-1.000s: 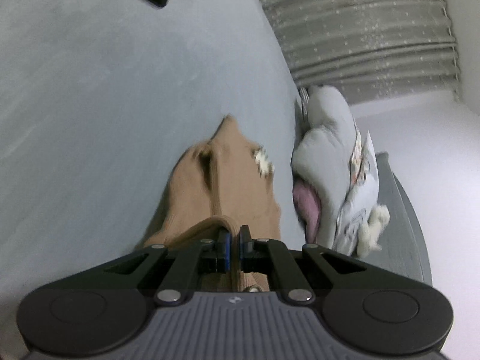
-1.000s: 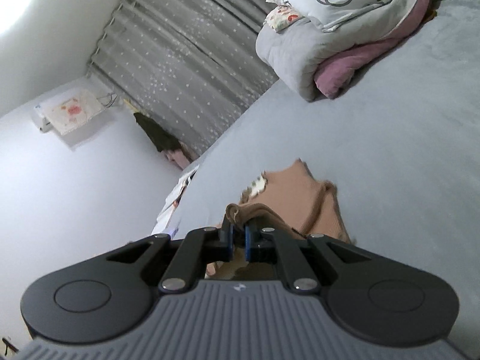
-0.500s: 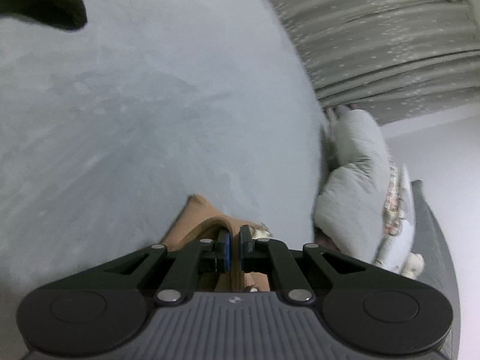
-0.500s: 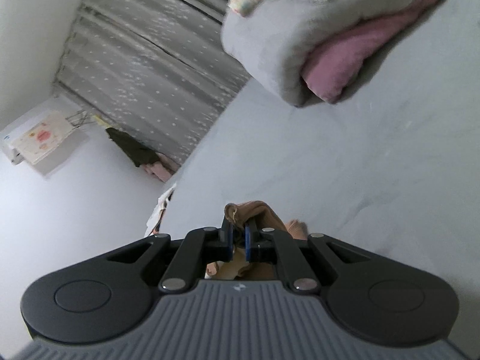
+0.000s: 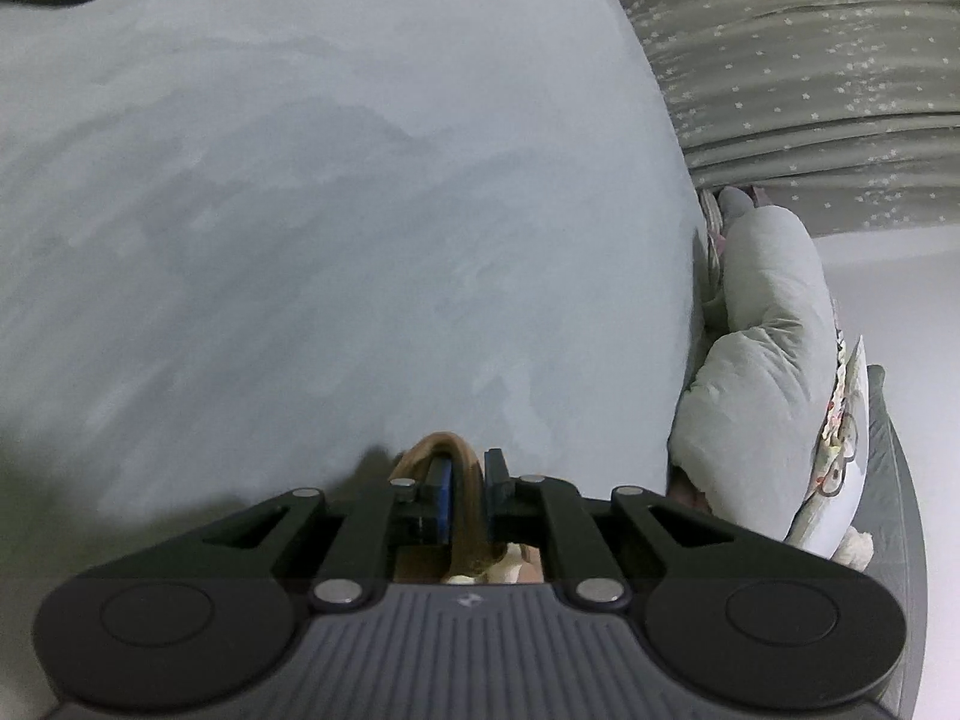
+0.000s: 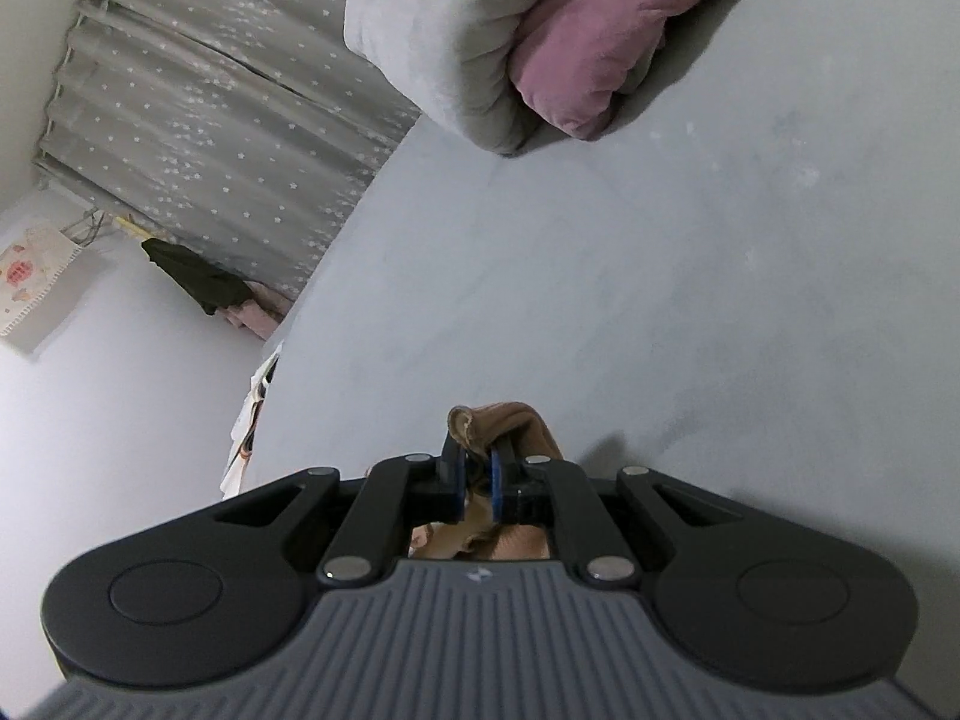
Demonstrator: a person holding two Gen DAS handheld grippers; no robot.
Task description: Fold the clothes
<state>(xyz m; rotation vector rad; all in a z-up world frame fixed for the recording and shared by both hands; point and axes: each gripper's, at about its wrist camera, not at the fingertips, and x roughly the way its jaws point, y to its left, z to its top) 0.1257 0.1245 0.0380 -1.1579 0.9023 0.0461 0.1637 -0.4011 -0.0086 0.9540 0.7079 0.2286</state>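
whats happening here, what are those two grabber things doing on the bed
A person holds a gripper in each hand and is folding a brown garment over a grey bed. The left gripper and the right gripper are each shut on a bunched edge of it. Most of the garment is hidden below them. A rolled grey and pink duvet lies further along the bed.

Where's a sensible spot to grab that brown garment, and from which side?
By its edge, at two spots apart, from above. The left gripper pinches a rolled hem of the brown garment, the right gripper a bunched corner. Limp cloth hangs flat only from its edges, above the grey bed.
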